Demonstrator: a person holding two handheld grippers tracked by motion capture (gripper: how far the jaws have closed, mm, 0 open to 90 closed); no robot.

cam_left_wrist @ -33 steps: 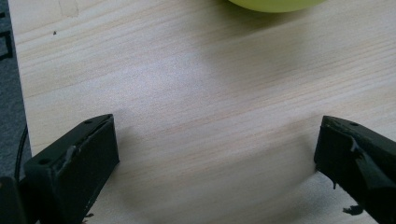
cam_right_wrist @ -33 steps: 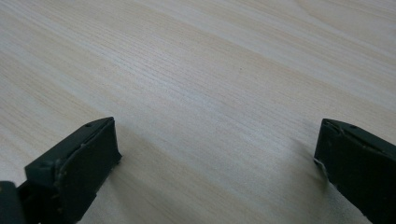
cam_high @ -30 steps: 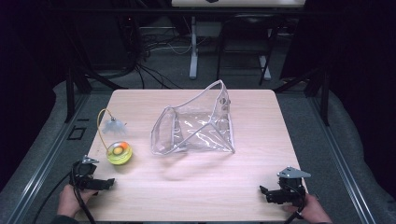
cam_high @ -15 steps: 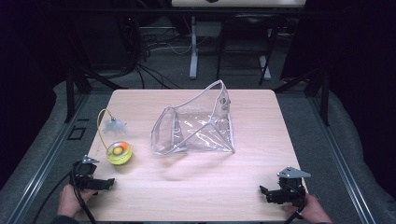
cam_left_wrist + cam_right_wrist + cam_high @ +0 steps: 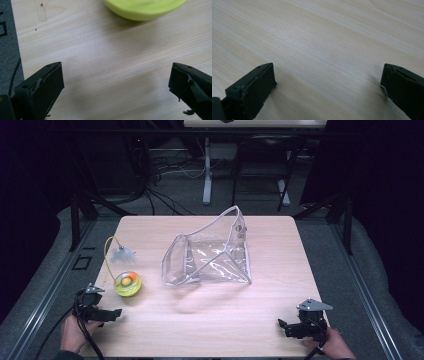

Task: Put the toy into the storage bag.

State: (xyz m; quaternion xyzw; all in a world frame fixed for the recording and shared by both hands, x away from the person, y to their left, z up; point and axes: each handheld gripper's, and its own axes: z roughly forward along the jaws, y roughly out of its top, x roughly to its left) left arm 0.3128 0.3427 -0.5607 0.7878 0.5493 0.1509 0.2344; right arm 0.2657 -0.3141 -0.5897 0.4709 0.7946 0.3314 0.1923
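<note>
My left gripper [image 5: 116,312] rests at the table's [image 5: 210,320] near left corner, jaws spread wide, nothing between them. The yellow bowl [image 5: 127,284] sits just beyond it by the left edge. My right gripper [image 5: 281,325], likewise released, sits at the near right corner.

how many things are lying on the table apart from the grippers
2: a clear plastic pouch near the table's middle, standing open, and a yellow-green round toy at the left, ahead of the left gripper, its yellow cord looping to a pale tassel.
</note>
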